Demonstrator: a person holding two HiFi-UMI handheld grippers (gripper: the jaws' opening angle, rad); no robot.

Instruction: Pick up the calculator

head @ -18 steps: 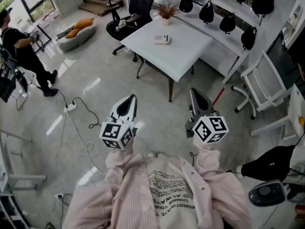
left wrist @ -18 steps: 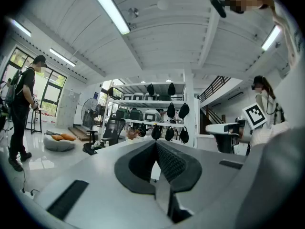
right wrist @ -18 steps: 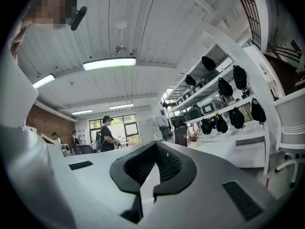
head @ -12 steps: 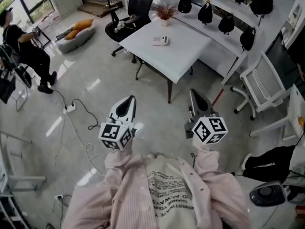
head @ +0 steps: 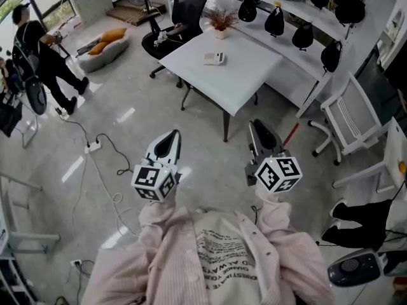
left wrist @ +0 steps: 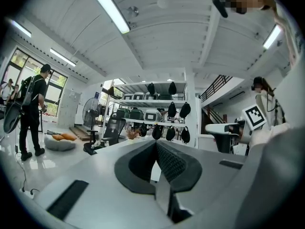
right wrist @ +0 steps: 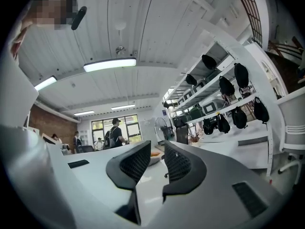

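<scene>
Status: pickup not started. The calculator (head: 214, 58) lies flat on the white bench (head: 251, 75), in its far half, a little inboard of the far corner where the potted plant (head: 220, 21) stands. Nothing is touching it.

The person stands on the floor well apart from the bench's near corner. Both tools are held level and point toward the bench.

The left hand-held gripper (head: 170, 138) has its jaws together, pads meeting, nothing in them. The right hand-held gripper (head: 259, 132) shows a narrow gap between the pads with only room background through it, so it is empty.

Done: nothing beyond facing the target. Left to do:
- walk up to the bench
- open one hand-held gripper wider than the calculator
- set the jaws on its edges, clamp and lift

Which side will pick can't be called from here. The calculator sits low and flat, so the grab probably needs a shallow approach close to the bench top.
</scene>
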